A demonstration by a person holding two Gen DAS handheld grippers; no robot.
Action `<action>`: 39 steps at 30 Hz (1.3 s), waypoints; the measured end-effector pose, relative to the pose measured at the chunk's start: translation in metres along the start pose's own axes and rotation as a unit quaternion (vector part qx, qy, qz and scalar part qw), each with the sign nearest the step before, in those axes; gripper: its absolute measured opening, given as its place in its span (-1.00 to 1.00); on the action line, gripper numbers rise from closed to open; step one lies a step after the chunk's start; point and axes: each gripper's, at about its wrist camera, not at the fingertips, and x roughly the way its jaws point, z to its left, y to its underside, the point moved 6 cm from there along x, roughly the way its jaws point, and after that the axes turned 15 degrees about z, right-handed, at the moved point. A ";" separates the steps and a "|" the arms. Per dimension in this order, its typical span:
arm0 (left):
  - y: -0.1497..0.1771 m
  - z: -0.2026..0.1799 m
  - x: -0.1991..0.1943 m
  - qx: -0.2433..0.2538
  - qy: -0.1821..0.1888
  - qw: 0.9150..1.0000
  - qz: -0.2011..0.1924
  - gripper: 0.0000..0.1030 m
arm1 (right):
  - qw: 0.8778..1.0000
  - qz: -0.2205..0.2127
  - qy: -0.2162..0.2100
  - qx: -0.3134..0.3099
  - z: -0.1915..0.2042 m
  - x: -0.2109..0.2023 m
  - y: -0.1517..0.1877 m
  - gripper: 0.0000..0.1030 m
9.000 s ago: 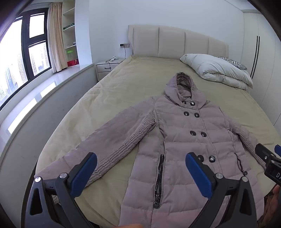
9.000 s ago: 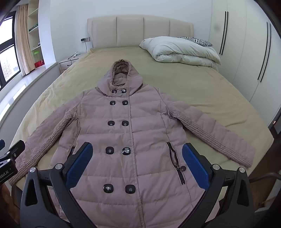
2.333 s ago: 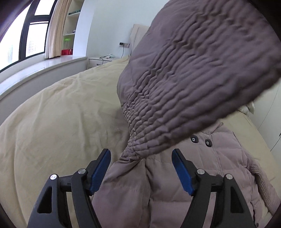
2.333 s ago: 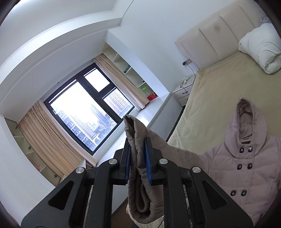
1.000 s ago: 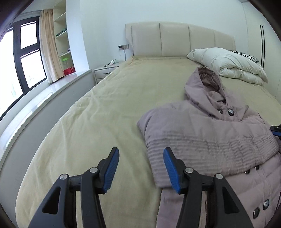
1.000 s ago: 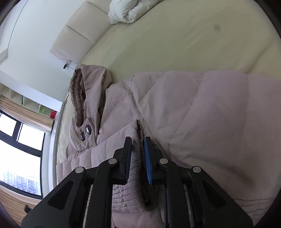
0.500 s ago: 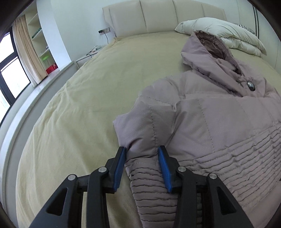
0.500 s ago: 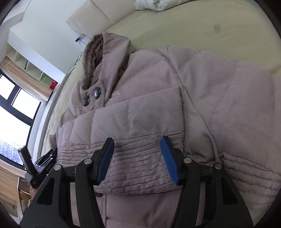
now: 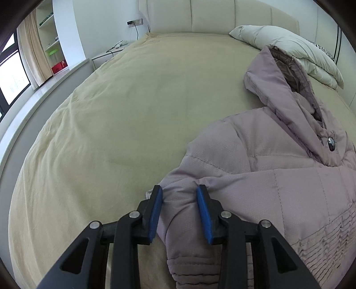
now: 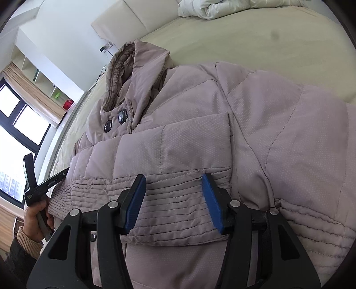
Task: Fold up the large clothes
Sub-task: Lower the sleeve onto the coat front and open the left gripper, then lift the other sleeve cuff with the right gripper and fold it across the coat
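Observation:
A mauve hooded puffer coat (image 9: pixel 278 160) lies on the bed, also in the right wrist view (image 10: pixel 222 111). Its left sleeve (image 10: pixel 155 160) is folded across the chest. My left gripper (image 9: pixel 180 195) straddles the folded shoulder edge of the coat, blue pads partly closed with fabric bunched between them. My right gripper (image 10: pixel 175 184) is open, hovering over the ribbed cuff end of the folded sleeve (image 10: pixel 173 200), holding nothing. The left gripper's body and the hand holding it show at the left of the right wrist view (image 10: pixel 37 191).
The beige bed cover (image 9: pixel 133 100) spreads to the left and far side. A white duvet (image 9: pixel 284 44) lies by the padded headboard (image 9: pixel 211 17). A nightstand (image 9: pixel 106 53), window ledge and shelves stand at the left.
The right gripper carried the left sleeve across the coat's chest, laid it down and opened. The left gripper moved onto the shoulder fold and has narrowed around it.

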 end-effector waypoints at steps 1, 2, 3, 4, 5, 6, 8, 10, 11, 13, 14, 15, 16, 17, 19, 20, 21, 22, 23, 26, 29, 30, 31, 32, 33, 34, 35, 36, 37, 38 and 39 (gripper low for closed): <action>0.002 0.003 -0.006 -0.007 0.003 1.000 -0.001 -0.29 | 1.000 0.003 -0.002 0.003 0.000 -0.002 0.000 -0.02; 0.005 0.007 -0.016 -0.017 0.008 1.000 -0.007 -0.32 | 1.000 0.003 -0.004 0.013 0.001 -0.007 0.000 -0.02; 0.010 0.008 -0.027 -0.025 0.013 0.999 -0.020 -0.33 | 1.000 -0.001 -0.009 0.023 0.003 -0.014 0.001 -0.02; 0.018 0.011 -0.041 -0.035 0.017 0.998 -0.039 -0.33 | 1.000 -0.009 -0.019 0.023 0.007 -0.021 0.004 -0.02; 0.029 0.011 -0.052 -0.035 0.015 0.998 -0.055 -0.33 | 0.999 -0.018 -0.027 0.015 0.013 -0.027 0.007 -0.02; 0.040 0.006 -0.059 -0.025 0.011 0.998 -0.063 -0.34 | 0.999 -0.024 -0.025 0.005 0.019 -0.031 0.012 -0.02; 0.066 -0.007 -0.061 0.005 -0.006 0.997 -0.071 -0.35 | 1.000 -0.020 -0.012 -0.010 0.025 -0.029 0.023 -0.02; 0.083 -0.019 -0.039 0.037 -0.034 0.998 -0.048 -0.35 | 1.000 0.006 0.016 -0.018 0.020 -0.010 0.031 -0.02; 0.085 -0.022 -0.026 0.041 -0.034 0.998 -0.034 -0.35 | 1.000 0.003 0.017 -0.023 0.017 -0.003 0.032 -0.02; 0.081 -0.021 -0.022 0.030 -0.025 0.999 -0.035 -0.33 | 0.999 -0.008 0.011 -0.036 0.016 -0.001 0.032 -0.02; 0.077 -0.020 -0.025 0.022 -0.020 0.999 -0.026 -0.34 | 1.000 -0.005 0.008 -0.028 0.016 -0.005 0.032 -0.02; 0.076 -0.019 -0.030 0.019 -0.019 0.999 -0.024 -0.35 | 1.000 -0.002 0.007 -0.014 0.016 -0.014 0.034 -0.02; 0.076 -0.019 -0.038 0.022 -0.022 0.999 -0.031 -0.35 | 1.000 -0.007 0.003 0.000 0.015 -0.027 0.037 0.00; 0.078 -0.019 -0.048 0.026 -0.026 0.998 -0.042 -0.35 | 1.000 -0.022 -0.006 0.009 0.013 -0.043 0.041 0.00; 0.089 -0.020 -0.067 0.025 -0.022 0.998 -0.059 -0.35 | 0.997 -0.072 -0.030 0.028 0.000 -0.082 0.059 0.10; 0.095 -0.021 -0.080 0.021 -0.010 0.997 -0.070 -0.30 | 0.993 -0.095 -0.042 0.051 -0.015 -0.101 0.072 0.19; 0.102 -0.023 -0.091 0.016 0.001 0.997 -0.082 -0.24 | 0.988 -0.114 -0.053 0.085 -0.036 -0.118 0.087 0.34; 0.109 -0.026 -0.102 0.013 0.010 0.996 -0.091 -0.03 | 0.980 -0.135 -0.062 0.130 -0.062 -0.135 0.106 0.34; 0.117 -0.031 -0.113 0.012 0.018 0.995 -0.101 0.19 | 0.970 -0.152 -0.068 0.175 -0.089 -0.150 0.125 0.35; 0.145 -0.059 -0.139 0.030 0.054 0.991 -0.122 0.44 | 0.921 -0.205 -0.098 0.316 -0.172 -0.187 0.191 0.35; 0.171 -0.095 -0.147 0.052 0.108 0.987 -0.105 0.45 | 0.847 -0.252 -0.123 0.451 -0.243 -0.210 0.258 0.31; 0.179 -0.107 -0.148 0.058 0.121 0.986 -0.097 0.45 | 0.822 -0.274 -0.147 0.477 -0.259 -0.216 0.274 0.19; 0.187 -0.119 -0.148 0.066 0.134 0.985 -0.087 0.45 | 0.801 -0.291 -0.169 0.496 -0.271 -0.221 0.285 0.13; 0.195 -0.131 -0.147 0.073 0.146 0.984 -0.077 0.45 | 0.786 -0.302 -0.178 0.510 -0.281 -0.224 0.292 0.13; 0.202 -0.143 -0.146 0.079 0.157 0.982 -0.068 0.45 | 0.776 -0.313 -0.179 0.517 -0.287 -0.230 0.295 0.13; 0.210 -0.151 -0.146 0.084 0.168 0.981 -0.059 0.45 | 0.771 -0.327 -0.171 0.518 -0.293 -0.236 0.295 0.13; 0.216 -0.160 -0.146 0.089 0.178 0.979 -0.051 0.45 | 0.768 -0.338 -0.162 0.519 -0.301 -0.241 0.295 0.13; 0.225 -0.168 -0.147 0.095 0.184 0.977 -0.046 0.45 | 0.759 -0.348 -0.160 0.527 -0.310 -0.243 0.296 0.13; 0.229 -0.173 -0.148 0.100 0.186 0.977 -0.043 0.45 | 0.744 -0.357 -0.170 0.539 -0.322 -0.245 0.299 0.10; 0.232 -0.177 -0.149 0.102 0.186 0.976 -0.041 0.45 | 0.730 -0.365 -0.183 0.548 -0.332 -0.246 0.300 0.06; 0.236 -0.180 -0.150 0.104 0.188 0.976 -0.039 0.45 | 0.724 -0.371 -0.187 0.551 -0.340 -0.248 0.300 -0.07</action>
